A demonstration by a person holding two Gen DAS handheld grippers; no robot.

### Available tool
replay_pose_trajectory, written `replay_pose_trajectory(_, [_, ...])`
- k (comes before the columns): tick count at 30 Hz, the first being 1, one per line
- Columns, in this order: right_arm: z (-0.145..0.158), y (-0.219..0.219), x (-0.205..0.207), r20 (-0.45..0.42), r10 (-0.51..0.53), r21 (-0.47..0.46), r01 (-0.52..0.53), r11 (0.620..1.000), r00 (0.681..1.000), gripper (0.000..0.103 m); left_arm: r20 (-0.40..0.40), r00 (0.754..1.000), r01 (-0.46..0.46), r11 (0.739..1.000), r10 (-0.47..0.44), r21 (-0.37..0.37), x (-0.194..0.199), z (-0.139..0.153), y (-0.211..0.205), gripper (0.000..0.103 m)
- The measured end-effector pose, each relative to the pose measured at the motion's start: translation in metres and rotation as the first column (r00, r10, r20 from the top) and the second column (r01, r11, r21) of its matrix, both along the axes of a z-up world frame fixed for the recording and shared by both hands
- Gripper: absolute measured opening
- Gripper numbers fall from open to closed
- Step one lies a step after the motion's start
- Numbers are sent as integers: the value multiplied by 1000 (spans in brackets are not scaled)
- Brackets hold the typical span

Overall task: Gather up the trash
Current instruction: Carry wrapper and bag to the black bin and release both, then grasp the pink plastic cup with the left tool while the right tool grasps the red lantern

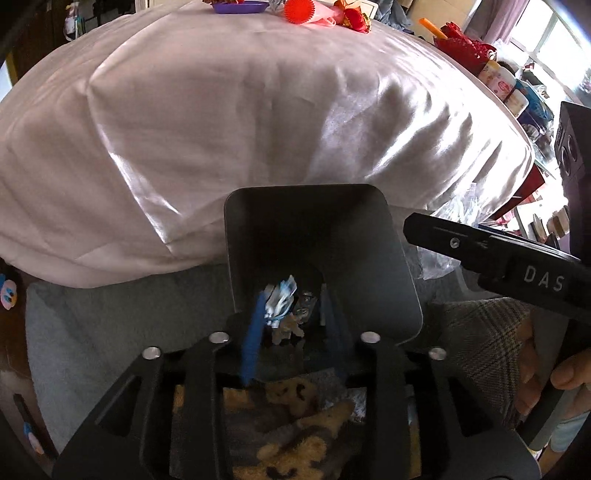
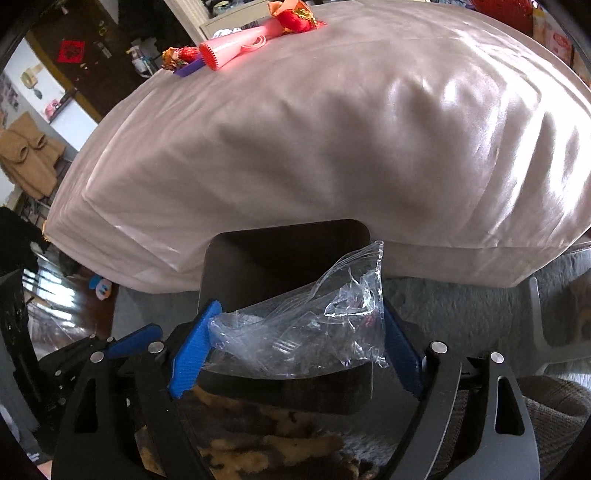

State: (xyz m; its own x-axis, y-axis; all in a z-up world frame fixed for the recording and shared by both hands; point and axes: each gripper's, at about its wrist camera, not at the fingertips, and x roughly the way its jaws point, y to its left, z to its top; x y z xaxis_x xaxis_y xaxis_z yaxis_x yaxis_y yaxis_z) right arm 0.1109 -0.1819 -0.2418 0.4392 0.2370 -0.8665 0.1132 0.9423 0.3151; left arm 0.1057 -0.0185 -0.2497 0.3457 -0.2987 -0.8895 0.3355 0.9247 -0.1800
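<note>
Setting: a large table draped in a shiny pale pink cloth (image 1: 266, 122) fills the upper part of both wrist views; in front of it a dark square bin (image 1: 391, 258) stands on a grey carpet (image 1: 92, 332).

Left gripper (image 1: 291, 314): it points steeply down into the bin. Its blue fingers (image 1: 253, 343) stand a little apart, with a gap between them. No earlier picture is given, so only this parted state can be told.

Crumpled wrapper (image 1: 280, 301): a small white and blue scrap, low inside the bin, between the left fingers. Blur hides whether the pads touch it.

Right gripper (image 2: 295, 343): it hangs over the bin's near rim, fingers (image 2: 192, 354) spread wide on either side of a clear bag.

Clear plastic bag (image 2: 314, 325): crinkled and see-through, spanning the gap between the right fingers, above the bin's mouth. Its left end meets the left finger; whether the right finger presses it I cannot tell.

Far edge of the desk: a red spiky ball (image 1: 299, 11), a purple tray (image 1: 240, 6) and red and gold ornaments (image 1: 354, 14) lie there.

Near side: a patterned yellow and grey fabric (image 1: 295, 424) lies below the bin; a person's hand (image 1: 554, 380) grips the right tool's handle at the right edge of the left view.
</note>
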Motion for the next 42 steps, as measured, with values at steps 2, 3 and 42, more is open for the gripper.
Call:
replay_pose_trajectory(2, [0, -1, 1, -3, 1, -15, -1, 1000, 1000, 89, -1, 1000, -3, 1000, 3, 3, 2, 1, 2, 38])
replay_pose_trajectory(3, [0, 0, 1, -4, 1, -29, -1, 1000, 1000, 92, 0, 1000, -6, 1000, 6, 6, 3, 1, 2, 40])
replay_pose_trajectory(42, [107, -45, 149, 256, 6, -272, 66, 960, 967, 86, 258, 966, -26, 997, 7, 70, 138, 114, -18, 95])
